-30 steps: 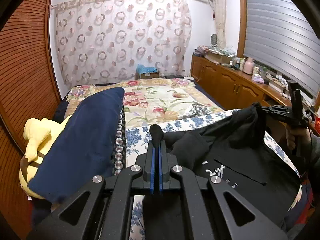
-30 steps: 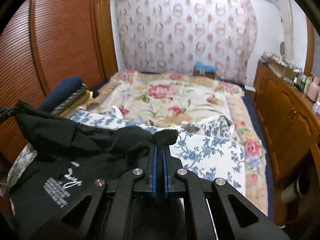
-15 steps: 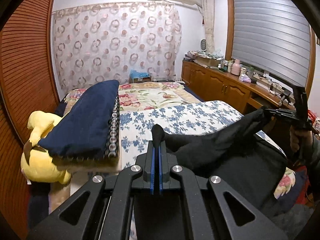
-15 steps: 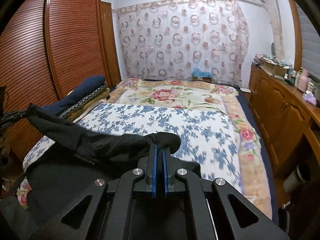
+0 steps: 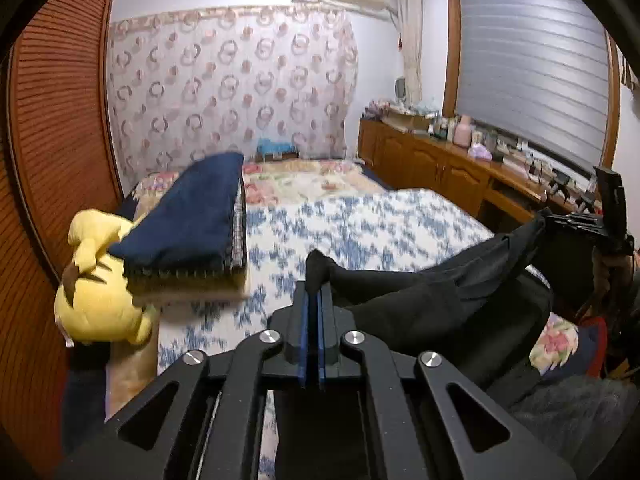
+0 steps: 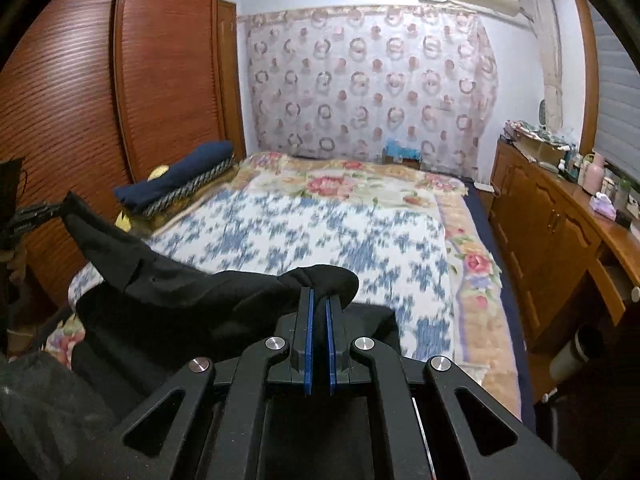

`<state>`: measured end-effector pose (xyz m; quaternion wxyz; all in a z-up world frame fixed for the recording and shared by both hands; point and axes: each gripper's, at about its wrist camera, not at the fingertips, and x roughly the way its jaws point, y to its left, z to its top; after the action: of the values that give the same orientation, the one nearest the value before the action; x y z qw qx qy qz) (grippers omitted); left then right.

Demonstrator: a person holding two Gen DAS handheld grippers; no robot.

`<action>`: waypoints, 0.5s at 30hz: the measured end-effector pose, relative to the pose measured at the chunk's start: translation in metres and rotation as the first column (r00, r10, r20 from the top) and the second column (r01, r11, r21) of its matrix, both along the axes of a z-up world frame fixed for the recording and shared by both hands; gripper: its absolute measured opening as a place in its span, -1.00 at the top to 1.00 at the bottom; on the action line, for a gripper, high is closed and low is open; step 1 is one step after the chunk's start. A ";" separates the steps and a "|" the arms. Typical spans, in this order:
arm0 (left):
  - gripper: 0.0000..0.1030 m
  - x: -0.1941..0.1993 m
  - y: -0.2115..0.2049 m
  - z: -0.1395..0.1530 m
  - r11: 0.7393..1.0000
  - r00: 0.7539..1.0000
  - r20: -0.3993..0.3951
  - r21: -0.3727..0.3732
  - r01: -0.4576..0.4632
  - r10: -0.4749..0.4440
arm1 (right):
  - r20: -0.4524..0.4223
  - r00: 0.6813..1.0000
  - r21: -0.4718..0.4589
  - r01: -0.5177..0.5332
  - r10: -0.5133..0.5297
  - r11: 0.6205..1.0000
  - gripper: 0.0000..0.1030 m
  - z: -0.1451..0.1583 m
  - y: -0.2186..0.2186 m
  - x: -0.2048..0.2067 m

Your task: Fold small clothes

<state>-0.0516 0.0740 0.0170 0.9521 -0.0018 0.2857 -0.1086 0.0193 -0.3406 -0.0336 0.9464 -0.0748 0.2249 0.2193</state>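
Note:
A black garment [image 5: 432, 300] hangs stretched between my two grippers over the near end of the bed. My left gripper [image 5: 314, 292] is shut on one bunched corner of it, which pokes up past the blue pads. In the right wrist view the same black garment [image 6: 192, 300] sags to the left, and my right gripper [image 6: 320, 300] is shut on its other corner. Each view shows the other gripper at its edge: the right gripper [image 5: 576, 220] far right, the left gripper [image 6: 36, 214] far left. The garment's lower part drops out of sight below the bed's edge.
The bed carries a blue-flowered white sheet [image 6: 320, 232] over a rose-patterned cover [image 6: 360, 184]. A folded navy blanket [image 5: 192, 216] and a yellow plush toy [image 5: 96, 304] lie along the left side by the wooden wardrobe [image 6: 80, 100]. A cluttered wooden sideboard [image 6: 560, 216] runs along the right.
Both grippers have pulled back toward the foot of the bed, dragging the black garment off the sheet. It now hangs taut between them, and more of the blue-flowered sheet lies bare.

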 end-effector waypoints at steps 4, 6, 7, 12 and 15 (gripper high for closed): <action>0.85 0.003 0.005 -0.029 1.000 0.997 -0.081 0.016 -0.009 0.010 | -0.082 0.997 -0.046 -0.003 -0.001 0.999 0.90 -0.021 0.004 -0.005; 0.68 0.005 0.007 -0.038 1.000 0.994 -0.110 0.020 -0.024 0.026 | -0.118 0.993 -0.080 0.008 -0.017 0.997 0.89 -0.032 0.007 -0.003; 0.57 0.007 0.010 -0.041 0.999 0.993 -0.116 0.019 -0.032 0.034 | -0.139 0.990 -0.104 0.015 -0.030 0.994 0.83 -0.038 0.009 -0.001; 0.20 0.015 0.014 -0.044 0.999 0.992 -0.117 -0.002 -0.040 0.039 | -0.166 0.985 -0.139 0.030 -0.053 0.990 0.80 -0.037 0.015 0.013; 0.11 0.023 0.016 -0.046 0.999 0.991 -0.123 -0.005 -0.048 0.047 | -0.143 0.987 -0.132 0.048 -0.067 0.990 0.55 -0.024 0.017 0.011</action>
<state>-0.0284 0.0905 -0.0294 0.9351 -0.0189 0.3431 -0.0866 0.0305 -0.3238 -0.0576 0.9265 -0.1127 0.3097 0.1816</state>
